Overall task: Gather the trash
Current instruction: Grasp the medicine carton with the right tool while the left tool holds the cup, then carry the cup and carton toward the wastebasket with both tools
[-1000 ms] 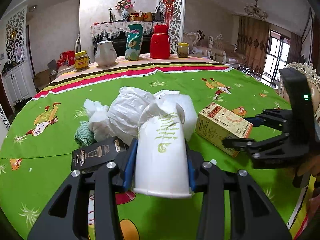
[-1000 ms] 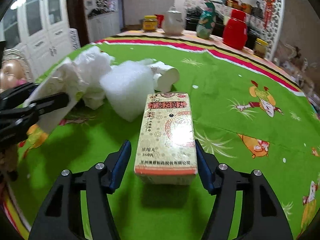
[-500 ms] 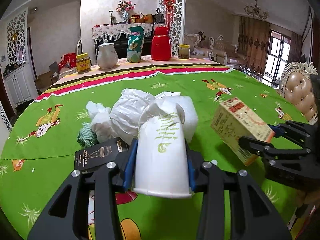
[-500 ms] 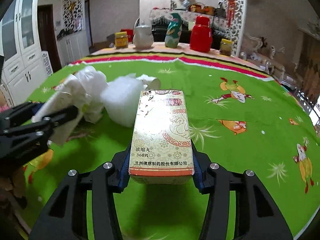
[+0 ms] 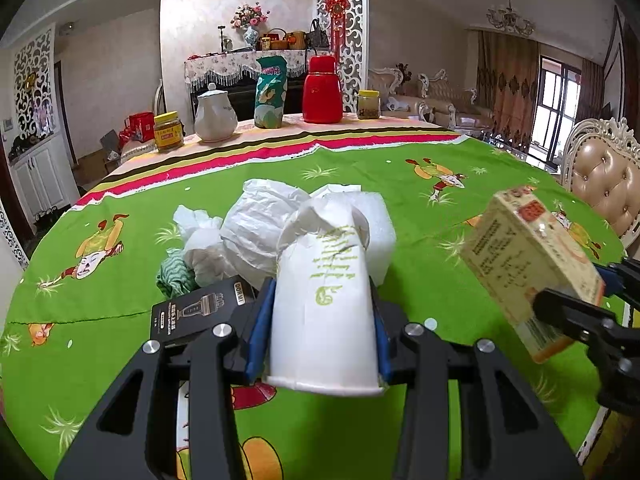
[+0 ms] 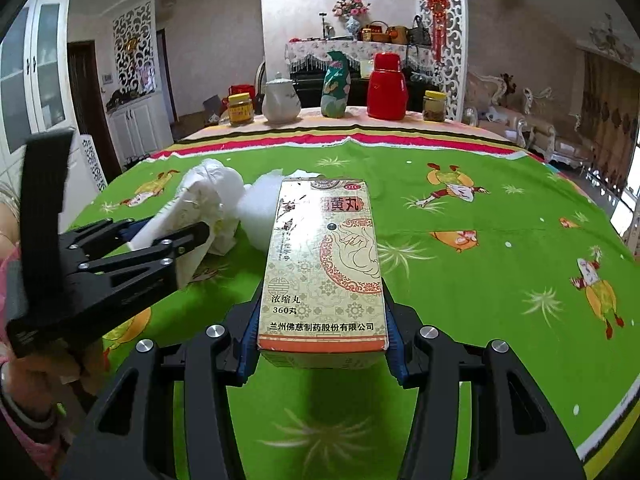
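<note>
My left gripper (image 5: 318, 316) is shut on a crushed white paper cup (image 5: 326, 300) with green print, held above the green tablecloth. My right gripper (image 6: 320, 332) is shut on a yellow medicine box (image 6: 324, 268) and holds it lifted off the table; the box also shows at the right of the left wrist view (image 5: 528, 268). On the table lie crumpled white plastic bags (image 5: 248, 236), a white foam block (image 5: 376, 220), a black carton (image 5: 200, 308) and a green striped rag (image 5: 174, 276). The left gripper with the cup shows in the right wrist view (image 6: 160, 248).
At the table's far edge stand a yellow-lidded jar (image 5: 168, 132), a white teapot (image 5: 214, 114), a green snack bag (image 5: 272, 92), a red thermos (image 5: 322, 90) and a small jar (image 5: 368, 104). A padded chair (image 5: 604, 184) stands at the right.
My right gripper closed on the medicine box, lifted it off the table and drew it back and up. My left gripper stayed shut on the cup, nearly still.
</note>
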Tool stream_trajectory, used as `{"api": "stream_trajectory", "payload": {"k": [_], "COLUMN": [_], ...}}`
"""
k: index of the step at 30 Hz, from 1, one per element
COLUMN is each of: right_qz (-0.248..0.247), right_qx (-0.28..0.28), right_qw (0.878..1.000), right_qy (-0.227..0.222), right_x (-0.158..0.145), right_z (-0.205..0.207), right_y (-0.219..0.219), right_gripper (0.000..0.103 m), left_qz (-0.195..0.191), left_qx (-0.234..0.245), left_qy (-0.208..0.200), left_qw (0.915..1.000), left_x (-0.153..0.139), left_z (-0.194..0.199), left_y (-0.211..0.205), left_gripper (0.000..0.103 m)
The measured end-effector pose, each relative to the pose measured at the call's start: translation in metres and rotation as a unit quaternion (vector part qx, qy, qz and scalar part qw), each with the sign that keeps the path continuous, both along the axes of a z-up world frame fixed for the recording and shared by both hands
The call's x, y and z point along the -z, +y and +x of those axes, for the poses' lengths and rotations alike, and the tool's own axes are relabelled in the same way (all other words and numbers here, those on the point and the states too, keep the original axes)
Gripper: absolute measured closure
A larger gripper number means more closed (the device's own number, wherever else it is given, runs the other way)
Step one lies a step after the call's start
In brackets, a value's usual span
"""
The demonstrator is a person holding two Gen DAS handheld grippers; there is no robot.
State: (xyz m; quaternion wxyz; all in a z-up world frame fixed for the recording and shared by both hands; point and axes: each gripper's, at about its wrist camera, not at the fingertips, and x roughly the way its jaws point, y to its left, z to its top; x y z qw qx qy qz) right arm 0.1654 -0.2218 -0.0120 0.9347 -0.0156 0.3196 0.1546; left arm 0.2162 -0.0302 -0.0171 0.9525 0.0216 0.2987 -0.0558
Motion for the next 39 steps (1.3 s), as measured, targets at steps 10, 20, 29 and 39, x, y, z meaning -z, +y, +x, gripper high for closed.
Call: {"api": "stream_trajectory", "payload": {"k": [10,20,29,39], "right_qz": [0.057,0.07,0.063,0.049], "right_qx": [0.033,0.061,0.033,-0.051], "right_qw": [0.998,0.996,0.997,0.997], "right_qy": [-0.001,-0.01,-0.027,-0.043], "right_x": [0.0,0.0,-0.006,-0.016], "right_z": [-0.023,-0.053,-0.085,-0.106], "right_y": [-0.013,-0.023,0.007,0.076], "right_gripper": [0.055,0.055,0.055,0.055], "left_qz": [0.02,-0.006,-0.031,-0.019], "left_qx": [0.008,-0.004,-0.017,-0.071], "left_qy": [-0.016,-0.063,-0.104,-0.104], "left_qw": [0.9996,0.998,0.994,0.9919], "left_x": [0.002,-0.039,-0.047,-0.039], "left_z": [-0.005,-0.059,-0.148,-0.213], "left_y": [-0.011,0.01,0.062,0.134], "left_gripper": [0.062,0.062,0.062,0.061]}}
